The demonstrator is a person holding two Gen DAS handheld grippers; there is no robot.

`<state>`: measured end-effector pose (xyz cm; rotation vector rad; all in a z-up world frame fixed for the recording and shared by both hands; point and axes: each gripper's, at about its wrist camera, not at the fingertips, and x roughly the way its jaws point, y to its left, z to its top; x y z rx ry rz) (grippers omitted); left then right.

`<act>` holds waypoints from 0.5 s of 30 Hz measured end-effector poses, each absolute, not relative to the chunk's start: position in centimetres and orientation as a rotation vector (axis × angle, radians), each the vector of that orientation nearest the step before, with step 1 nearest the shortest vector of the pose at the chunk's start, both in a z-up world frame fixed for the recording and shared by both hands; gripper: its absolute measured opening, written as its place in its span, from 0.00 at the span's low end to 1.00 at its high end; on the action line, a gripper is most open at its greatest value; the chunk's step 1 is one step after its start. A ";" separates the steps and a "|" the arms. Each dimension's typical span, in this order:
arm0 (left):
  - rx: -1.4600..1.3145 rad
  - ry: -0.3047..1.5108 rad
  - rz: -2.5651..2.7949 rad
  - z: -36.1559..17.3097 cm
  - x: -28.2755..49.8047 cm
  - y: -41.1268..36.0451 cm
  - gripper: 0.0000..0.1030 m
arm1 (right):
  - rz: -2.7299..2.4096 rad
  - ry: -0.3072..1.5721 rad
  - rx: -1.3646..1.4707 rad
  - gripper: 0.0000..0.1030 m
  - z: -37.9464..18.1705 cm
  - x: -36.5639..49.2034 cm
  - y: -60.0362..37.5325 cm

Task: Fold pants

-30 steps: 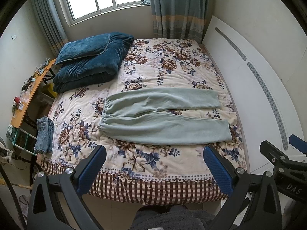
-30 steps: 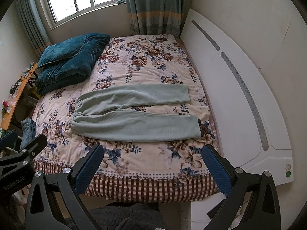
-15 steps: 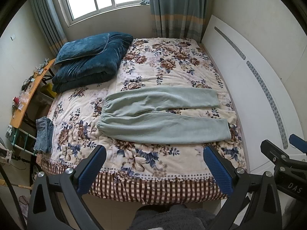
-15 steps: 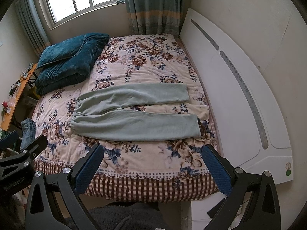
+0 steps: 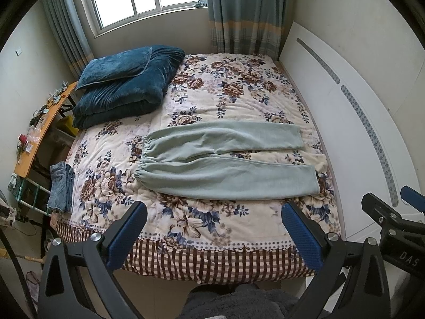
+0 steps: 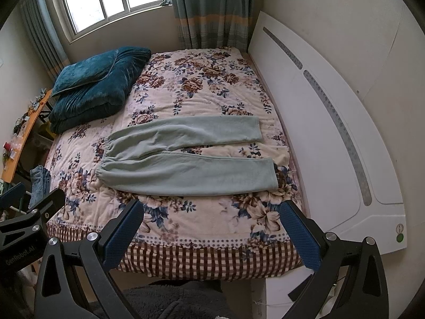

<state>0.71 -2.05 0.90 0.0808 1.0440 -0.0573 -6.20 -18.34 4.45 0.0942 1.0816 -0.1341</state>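
Both wrist cameras look down from beyond the foot of the bed [image 5: 212, 226], side by side, sharing the whole bed.

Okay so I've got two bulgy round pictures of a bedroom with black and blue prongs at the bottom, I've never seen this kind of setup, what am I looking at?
Those prongs are two hand-held grippers, one in each of a person's hands; there is no robot arm. Each carries a wide-angle camera looking along its own fingers, hence the bulge. One picture comes from the left gripper, the other from the right gripper. Both stand open, holding nothing, short of the bed. On the floral cover lie pale green pants, spread flat with the waistband to the left and the legs to the right. A dark blue folded quilt with a pillow on top sits at the far left corner, and folded jeans lie at the bed's left edge.
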 end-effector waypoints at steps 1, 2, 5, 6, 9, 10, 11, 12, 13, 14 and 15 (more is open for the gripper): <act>0.081 1.044 -0.057 0.9 0.7 -2.1 1.00 | -0.134 1.082 0.096 1.00 4.5 -6.2 -18.4; 0.082 1.044 -0.058 0.9 0.8 -2.1 1.00 | -0.134 1.081 0.096 1.00 4.5 -6.2 -18.3; 0.082 1.044 -0.058 0.9 0.7 -2.1 1.00 | -0.134 1.081 0.095 1.00 4.5 -6.2 -18.3; 0.083 1.044 -0.058 0.9 0.7 -2.1 1.00 | -0.134 1.080 0.098 1.00 4.5 -6.2 -18.3; 0.081 1.044 -0.058 0.9 0.6 -2.0 1.00 | -0.133 1.081 0.096 1.00 4.5 -6.2 -18.3; 0.081 1.045 -0.057 0.9 0.7 -2.1 1.00 | -0.133 1.080 0.098 1.00 4.5 -6.2 -18.3; 0.082 1.043 -0.057 0.8 0.6 -2.0 1.00 | -0.134 1.081 0.097 1.00 4.5 -6.2 -18.3; 0.081 1.043 -0.057 0.8 0.6 -2.0 1.00 | -0.133 1.081 0.095 1.00 4.5 -6.2 -18.3; 0.081 1.042 -0.057 0.9 0.6 -2.1 1.00 | -0.134 1.080 0.098 1.00 4.5 -6.3 -18.3; 0.083 1.042 -0.057 0.8 0.6 -2.0 1.00 | -0.134 1.080 0.098 1.00 4.5 -6.3 -18.3; 0.082 1.041 -0.057 0.8 0.5 -1.8 1.00 | -0.134 1.079 0.099 1.00 4.5 -6.3 -18.3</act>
